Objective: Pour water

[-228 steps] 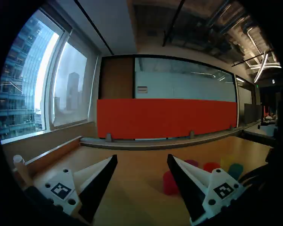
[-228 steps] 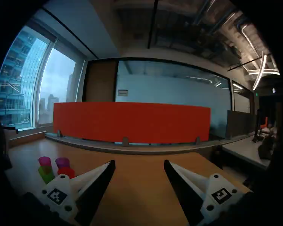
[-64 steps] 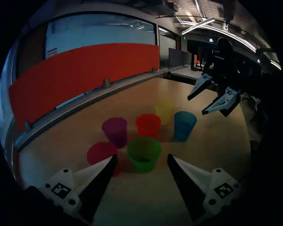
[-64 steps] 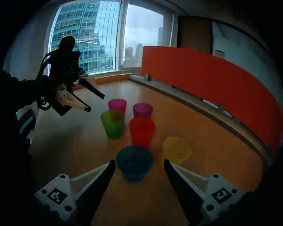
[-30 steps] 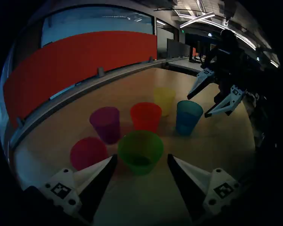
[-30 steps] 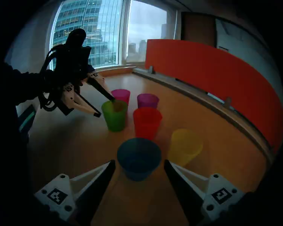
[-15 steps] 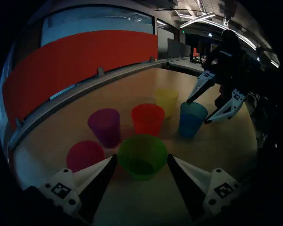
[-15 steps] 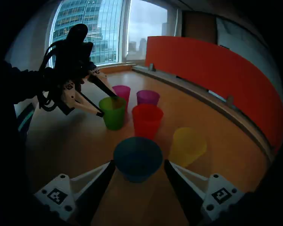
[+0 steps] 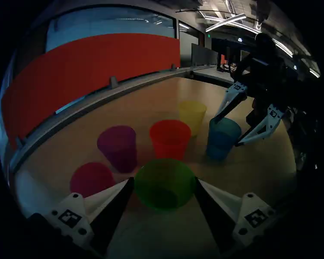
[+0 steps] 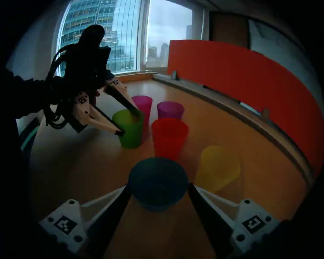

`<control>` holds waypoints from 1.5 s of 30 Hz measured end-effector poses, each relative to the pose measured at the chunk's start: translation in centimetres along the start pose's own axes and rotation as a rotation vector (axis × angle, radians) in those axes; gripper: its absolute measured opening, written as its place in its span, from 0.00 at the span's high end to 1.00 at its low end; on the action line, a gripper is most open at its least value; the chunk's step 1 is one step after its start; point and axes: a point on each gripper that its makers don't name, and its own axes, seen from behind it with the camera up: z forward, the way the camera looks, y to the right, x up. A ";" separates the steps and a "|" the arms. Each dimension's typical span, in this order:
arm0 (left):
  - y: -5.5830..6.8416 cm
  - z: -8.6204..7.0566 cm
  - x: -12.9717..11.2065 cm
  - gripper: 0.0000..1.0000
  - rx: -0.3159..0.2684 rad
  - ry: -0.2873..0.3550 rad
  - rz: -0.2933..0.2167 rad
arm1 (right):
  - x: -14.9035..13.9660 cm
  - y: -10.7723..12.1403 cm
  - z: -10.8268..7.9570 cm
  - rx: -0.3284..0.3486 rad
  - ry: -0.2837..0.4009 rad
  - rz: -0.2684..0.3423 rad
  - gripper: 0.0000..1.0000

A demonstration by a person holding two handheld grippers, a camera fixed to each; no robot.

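Both claws apart, each w/ a cup betw. its fingers.
Left gripper view: L claw (image 9: 162, 179) spread wide, green cup (image 9: 164, 196) upright on desk (image 9: 257, 172) right betw. the tips; can't tell if they touch it. Red cup (image 9: 169, 138), purple cup (image 9: 117, 146), pink cup (image 9: 92, 179) & yellow cup (image 9: 192, 115) just beyond. Farther off, R claw (image 9: 227, 131) straddles teal cup (image 9: 222, 144). Right gripper view: R claw apart, teal cup betw. tips; L claw's fingers either side of green cup.

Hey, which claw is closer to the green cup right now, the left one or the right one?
Left. The left claw has its open fingers either side of the green cup; the right claw is farther off, straddling the blue cup.
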 end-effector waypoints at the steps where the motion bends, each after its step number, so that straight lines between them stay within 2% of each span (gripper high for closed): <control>1: 0.0 0.0 0.0 0.02 -0.001 0.000 0.002 | 0.0 0.0 0.0 0.000 0.000 0.000 0.00; 5: 0.1 0.1 0.0 0.03 -0.002 -0.001 0.006 | 0.0 0.0 0.1 0.001 -0.001 -0.002 0.00; 11: 0.1 0.1 -0.1 0.11 -0.004 -0.001 0.009 | 0.0 0.0 0.1 0.000 -0.002 -0.004 0.00; 29: 0.2 0.1 -0.3 0.11 -0.009 -0.006 0.015 | 0.2 0.0 1.1 -0.007 0.003 -0.004 0.00; 34: 0.2 0.1 -0.3 0.11 -0.009 -0.006 0.015 | 0.3 -0.1 1.3 -0.002 0.011 0.004 0.07; 45: 0.2 0.0 -0.1 0.11 -0.007 -0.002 0.021 | 0.2 -0.2 1.0 -0.003 0.021 0.010 0.08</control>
